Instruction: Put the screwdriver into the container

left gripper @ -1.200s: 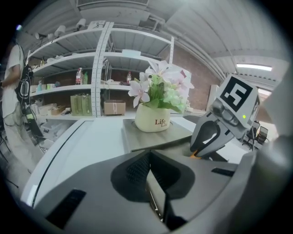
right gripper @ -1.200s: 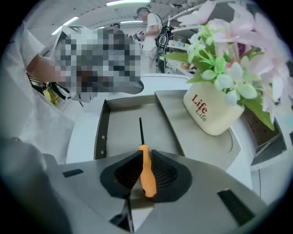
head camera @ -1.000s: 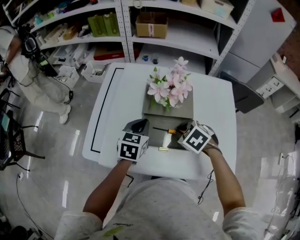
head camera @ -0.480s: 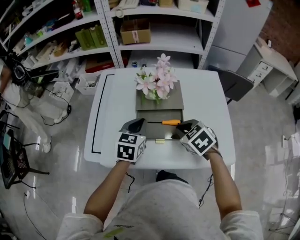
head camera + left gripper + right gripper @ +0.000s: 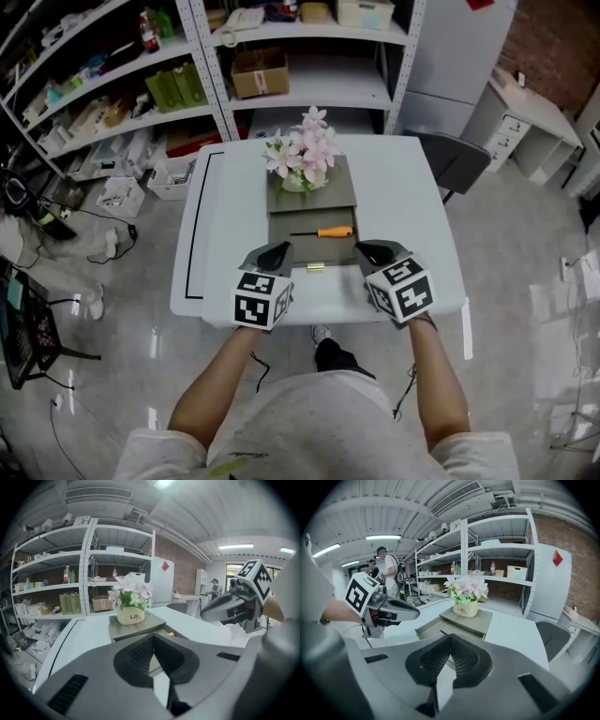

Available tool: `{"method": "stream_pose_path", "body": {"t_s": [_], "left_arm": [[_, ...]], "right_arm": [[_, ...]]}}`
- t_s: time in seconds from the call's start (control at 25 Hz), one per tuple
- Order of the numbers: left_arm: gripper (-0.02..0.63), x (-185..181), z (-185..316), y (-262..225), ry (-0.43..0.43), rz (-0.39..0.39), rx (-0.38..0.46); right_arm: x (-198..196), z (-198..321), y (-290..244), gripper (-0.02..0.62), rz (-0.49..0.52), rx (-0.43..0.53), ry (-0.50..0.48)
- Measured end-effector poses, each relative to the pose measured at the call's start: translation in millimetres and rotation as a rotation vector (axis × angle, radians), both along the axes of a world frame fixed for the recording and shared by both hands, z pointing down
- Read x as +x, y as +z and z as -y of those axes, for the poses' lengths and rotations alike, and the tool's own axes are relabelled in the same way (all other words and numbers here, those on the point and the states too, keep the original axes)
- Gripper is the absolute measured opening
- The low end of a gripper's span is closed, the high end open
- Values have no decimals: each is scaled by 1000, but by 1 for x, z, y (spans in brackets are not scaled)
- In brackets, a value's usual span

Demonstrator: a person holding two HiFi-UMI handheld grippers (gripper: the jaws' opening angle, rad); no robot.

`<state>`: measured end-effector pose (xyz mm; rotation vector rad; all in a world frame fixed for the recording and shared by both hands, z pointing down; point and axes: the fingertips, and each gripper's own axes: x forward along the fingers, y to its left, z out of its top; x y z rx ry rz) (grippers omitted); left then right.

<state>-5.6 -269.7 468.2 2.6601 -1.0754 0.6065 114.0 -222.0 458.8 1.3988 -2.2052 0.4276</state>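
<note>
The screwdriver (image 5: pixel 324 232), orange handle and dark shaft, lies flat inside the open grey drawer (image 5: pixel 283 249) of a low grey box on the white table. A bit of its orange handle (image 5: pixel 170 633) shows in the left gripper view. My left gripper (image 5: pixel 275 252) hovers at the drawer's near left corner, jaws shut and empty (image 5: pixel 152 638). At the near right corner, my right gripper (image 5: pixel 369 250) is also shut with nothing in it (image 5: pixel 450 639). Both stand apart from the screwdriver.
A pot of pink flowers (image 5: pixel 302 157) stands on the grey box's top (image 5: pixel 342 192). A small brass knob (image 5: pixel 315 267) sits at the drawer's front. The table's near edge (image 5: pixel 319 319) lies just under the grippers. Metal shelves (image 5: pixel 281 56) rise behind; a chair (image 5: pixel 455 164) stands at right.
The right gripper has drawn back from the screwdriver's handle toward the table's near edge. The screwdriver now lies alone in the drawer. The left gripper has barely moved.
</note>
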Motion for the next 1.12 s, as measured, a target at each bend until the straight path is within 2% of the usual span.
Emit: {"method": "stream_pose_path", "body": {"t_s": [0.2, 0.4, 1.12], "left_arm": [[5, -2, -13, -7, 10, -7, 10], [5, -1, -22, -13, 29, -12, 23], [5, -9, -40, -9, 45, -13, 20]], "right_arm": [[4, -16, -14, 3, 71, 57, 98], [9, -24, -21, 3, 97, 89, 155], [-1, -41, -19, 3, 95, 106, 156]]}}
